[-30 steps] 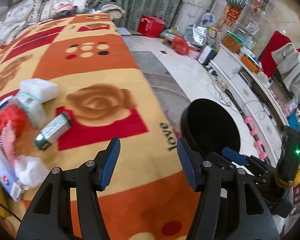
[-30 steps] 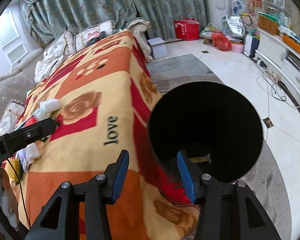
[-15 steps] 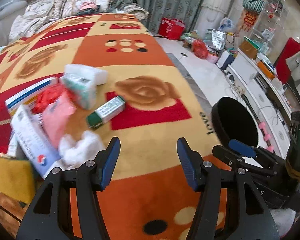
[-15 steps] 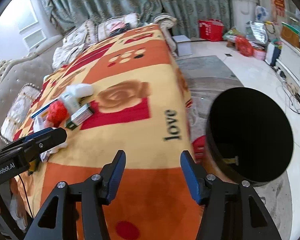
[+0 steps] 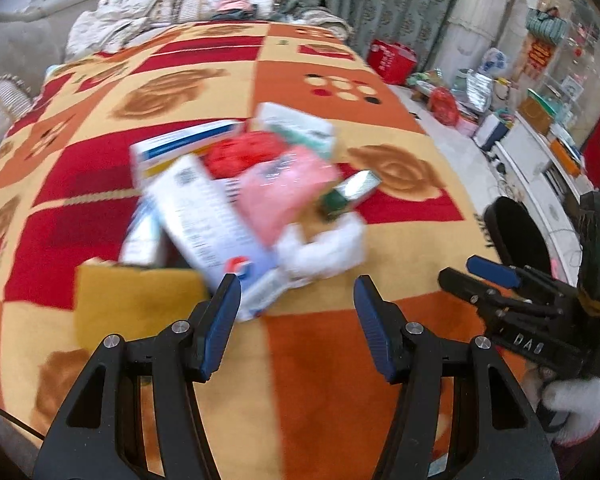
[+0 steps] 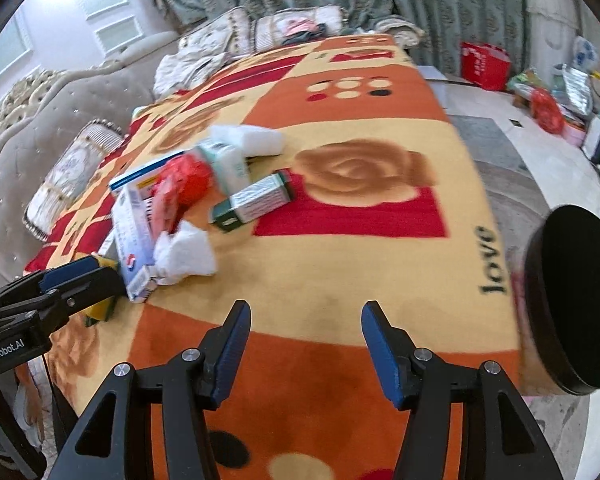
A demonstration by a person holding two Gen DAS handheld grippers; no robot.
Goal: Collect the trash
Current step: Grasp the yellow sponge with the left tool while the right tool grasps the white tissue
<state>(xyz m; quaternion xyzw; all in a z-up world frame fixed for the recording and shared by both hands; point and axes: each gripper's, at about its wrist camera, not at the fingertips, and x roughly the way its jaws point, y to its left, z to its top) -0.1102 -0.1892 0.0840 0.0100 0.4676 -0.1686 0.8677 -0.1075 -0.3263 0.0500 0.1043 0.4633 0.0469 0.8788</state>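
Note:
A heap of trash lies on the patterned blanket: a white printed box, a pink packet, a red crumpled bag, a green-and-silver carton, crumpled white tissue and a yellow sponge. My left gripper hovers open just short of the white box and tissue, nothing between its pads. My right gripper is open and empty over bare blanket, right of the heap. The black round bin stands beside the blanket's right edge.
A grey tufted sofa with cushions runs along the blanket's far left. On the tiled floor at right sit a red bag, assorted bags and a low white cabinet. A white-gloved hand holds the right gripper.
Both grippers swung left, away from the bin and toward the trash heap. The heap now sits right ahead of the left gripper, and the bin has slid to the right edge.

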